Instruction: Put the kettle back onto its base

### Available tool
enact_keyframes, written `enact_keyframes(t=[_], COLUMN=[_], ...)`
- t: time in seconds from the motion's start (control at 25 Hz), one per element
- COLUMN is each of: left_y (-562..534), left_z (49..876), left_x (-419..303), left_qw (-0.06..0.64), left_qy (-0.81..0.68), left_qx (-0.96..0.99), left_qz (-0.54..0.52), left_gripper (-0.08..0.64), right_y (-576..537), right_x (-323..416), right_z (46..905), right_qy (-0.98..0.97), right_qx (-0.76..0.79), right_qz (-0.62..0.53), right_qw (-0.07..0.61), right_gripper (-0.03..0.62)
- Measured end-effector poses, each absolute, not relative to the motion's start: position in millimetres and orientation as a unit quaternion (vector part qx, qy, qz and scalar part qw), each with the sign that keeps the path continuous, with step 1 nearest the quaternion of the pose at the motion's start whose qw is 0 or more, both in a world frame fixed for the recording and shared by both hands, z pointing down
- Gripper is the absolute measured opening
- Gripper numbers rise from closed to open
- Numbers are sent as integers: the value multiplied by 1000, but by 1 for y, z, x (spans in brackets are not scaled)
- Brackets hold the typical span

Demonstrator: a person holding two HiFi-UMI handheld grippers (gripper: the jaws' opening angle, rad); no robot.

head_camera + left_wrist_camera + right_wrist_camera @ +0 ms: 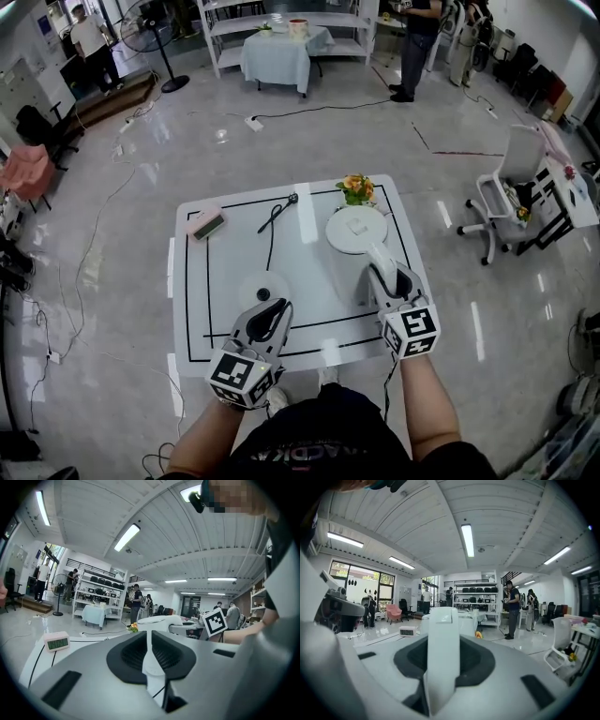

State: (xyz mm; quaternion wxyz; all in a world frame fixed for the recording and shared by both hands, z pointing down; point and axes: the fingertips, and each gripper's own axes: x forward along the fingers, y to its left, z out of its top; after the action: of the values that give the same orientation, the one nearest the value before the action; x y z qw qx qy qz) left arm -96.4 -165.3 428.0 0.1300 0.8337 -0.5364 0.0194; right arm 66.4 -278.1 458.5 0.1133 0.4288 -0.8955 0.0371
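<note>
**A:** Where is the kettle [355,230] sitting?

**B:** Right of centre in the head view, well apart from the base [262,289], which is lying at lower left of the counter [225,314]. The right gripper [382,270] is pinching the handle [377,255]; its own view is showing the white bar filling the gap between the jaws. I cannot tell whether the kettle is clear of the counter.

**A:** And the left gripper [272,311]?

**B:** Nearly pressed together, nipping what I am taking to be the thin rim of the base.

**A:** What is worrying you?

**B:** The handle is being held at one side, so the body could be swinging or tipping as it is crossing toward the left. Landing off-centre on the dark connector would be leaving it crooked. The rim pinch is slim too; if it is slipping, a nudge from the kettle would be pushing the base away. The cable [273,234] is trailing up the middle, close to the path.

**A:** Counts?

**B:** One kettle, one base, one cable, one clock [205,223] at upper left, one bunch of flowers [356,188] at the top edge, two grippers.
</note>
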Motion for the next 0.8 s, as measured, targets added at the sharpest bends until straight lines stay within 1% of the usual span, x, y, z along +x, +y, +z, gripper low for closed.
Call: enact_keyframes(t=[0.04, 0.12, 0.4, 0.8], left_y=[-166, -166, -159, -134], left_z=[427, 427, 424, 421], left_x=[-100, -107, -136, -184], left_qw=[130, 129, 128, 127], left_qy=[-540, -547, -579, -629], left_qx=[831, 827, 806, 767], left_qz=[17, 13, 0, -10], left_gripper=[18, 5, 3, 3], right_y=[-279, -282, -286, -280], right_x=[63, 56, 25, -53], right_z=[457, 455, 446, 417], right_qy=[-897, -899, -912, -942], right_qx=[426, 421, 393, 329], right_qz=[35, 32, 29, 24], right_qw=[114, 116, 111, 67], right_gripper=[118, 118, 118, 118])
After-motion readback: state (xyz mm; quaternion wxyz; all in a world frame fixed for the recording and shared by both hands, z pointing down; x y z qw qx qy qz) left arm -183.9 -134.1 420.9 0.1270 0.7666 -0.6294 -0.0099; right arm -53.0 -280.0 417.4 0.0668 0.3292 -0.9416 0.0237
